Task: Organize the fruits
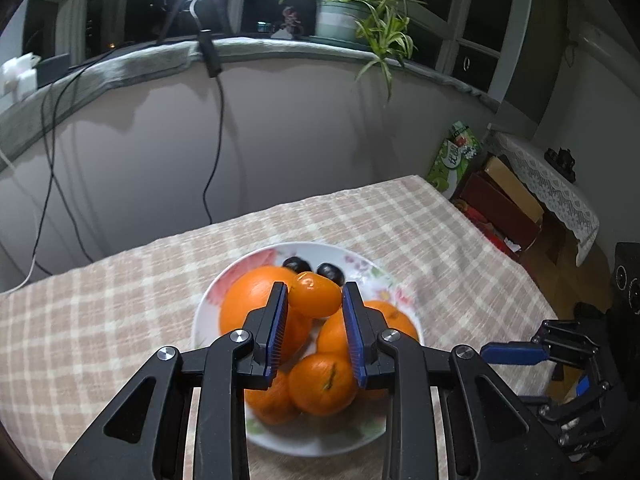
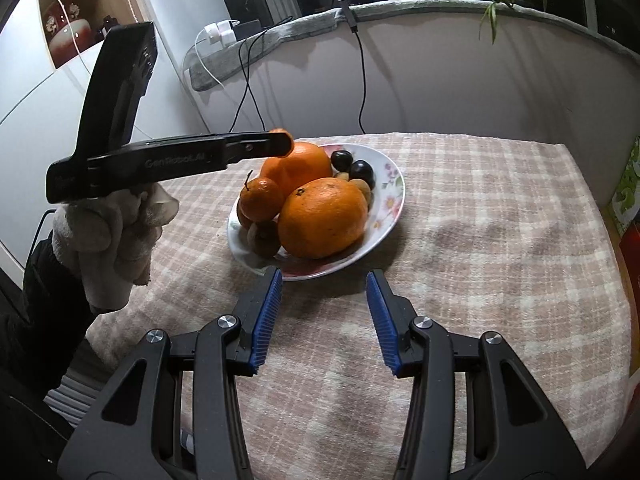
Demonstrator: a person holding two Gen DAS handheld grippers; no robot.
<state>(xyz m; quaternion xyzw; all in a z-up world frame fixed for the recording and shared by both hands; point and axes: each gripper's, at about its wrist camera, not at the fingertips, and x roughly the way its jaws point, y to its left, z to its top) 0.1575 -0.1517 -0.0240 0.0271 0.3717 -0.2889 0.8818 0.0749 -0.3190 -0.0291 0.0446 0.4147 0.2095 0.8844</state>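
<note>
**Left gripper carried a small orange fruit above the plate**

Left gripper (image 1: 314, 300) clamped the small orange fruit (image 1: 316, 294) between its blue pads, long axis running roughly from ten to four o'clock, directly over the flowered plate (image 1: 360, 260) of oranges.

From the right wrist view, the right gripper (image 2: 324, 312) stood open and empty over the checked cloth (image 2: 500, 240), the plate at twelve o'clock just beyond its tips. The left hand was plainly the nearer to the fruit.
</note>
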